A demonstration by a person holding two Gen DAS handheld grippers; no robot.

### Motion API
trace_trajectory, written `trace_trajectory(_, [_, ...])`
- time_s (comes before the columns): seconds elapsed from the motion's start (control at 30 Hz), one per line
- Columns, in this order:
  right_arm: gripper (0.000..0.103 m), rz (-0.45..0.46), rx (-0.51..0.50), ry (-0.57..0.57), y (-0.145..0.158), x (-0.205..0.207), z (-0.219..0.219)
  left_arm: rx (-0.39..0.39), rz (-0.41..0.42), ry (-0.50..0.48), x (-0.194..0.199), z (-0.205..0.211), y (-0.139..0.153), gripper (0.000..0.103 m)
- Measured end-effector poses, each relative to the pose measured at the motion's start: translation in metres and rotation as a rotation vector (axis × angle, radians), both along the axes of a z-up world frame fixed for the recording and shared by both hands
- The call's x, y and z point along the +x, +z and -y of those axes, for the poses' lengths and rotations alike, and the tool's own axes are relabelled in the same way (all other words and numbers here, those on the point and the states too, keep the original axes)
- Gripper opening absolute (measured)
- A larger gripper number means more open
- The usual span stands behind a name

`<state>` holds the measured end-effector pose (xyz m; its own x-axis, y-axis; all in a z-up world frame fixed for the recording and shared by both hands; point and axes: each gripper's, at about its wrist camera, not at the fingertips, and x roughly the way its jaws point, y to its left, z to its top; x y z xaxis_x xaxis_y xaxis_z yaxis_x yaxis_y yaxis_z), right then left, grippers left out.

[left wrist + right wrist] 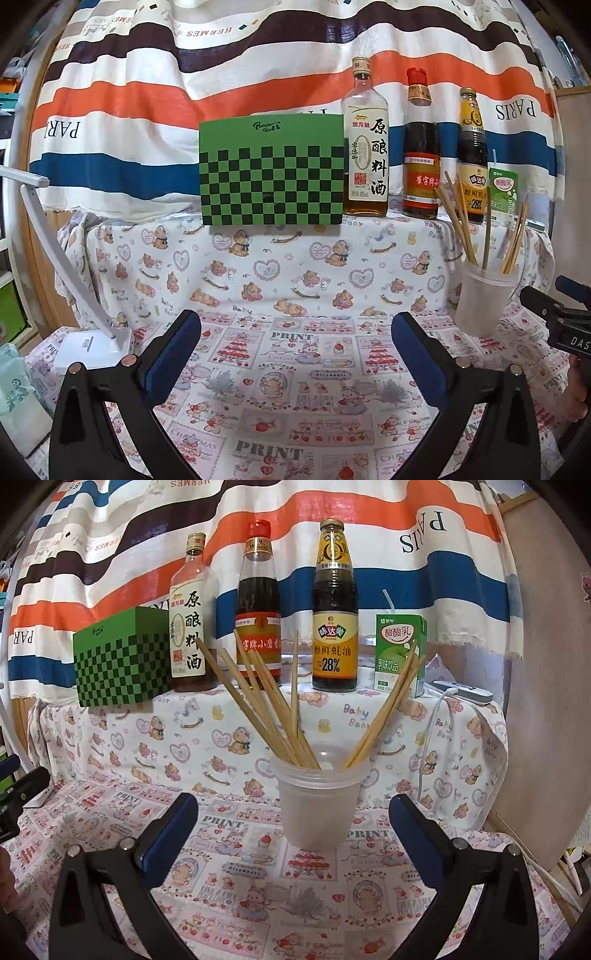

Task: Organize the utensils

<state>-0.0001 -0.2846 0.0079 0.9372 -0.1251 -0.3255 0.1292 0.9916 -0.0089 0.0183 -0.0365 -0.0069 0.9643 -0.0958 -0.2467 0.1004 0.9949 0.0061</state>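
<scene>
A translucent plastic cup [318,808] stands on the patterned tablecloth [236,878] and holds several wooden chopsticks [266,709] that fan out left and right. My right gripper [293,840] is open and empty, just short of the cup, with the cup centred between its blue pads. The cup [482,301] and chopsticks [458,225] also show at the right of the left wrist view. My left gripper [295,356] is open and empty over bare cloth, well left of the cup. The right gripper's black body [561,317] shows at that view's right edge.
At the back stand a green checkered box [271,170], three sauce bottles [365,147] [421,155] [472,162] and a green drink carton [503,192]. A white desk lamp [88,339] stands at the left. A power strip [465,691] with a white cable lies at the right.
</scene>
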Motion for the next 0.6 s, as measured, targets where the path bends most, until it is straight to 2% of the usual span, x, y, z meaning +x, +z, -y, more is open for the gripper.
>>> trace_trajectory(0.6, [0.103, -0.009, 0.005, -0.006, -0.0005, -0.0006, 0.0010, 0.001, -0.003, 0.001, -0.0011, 0.0005, -0.0009, 0.102])
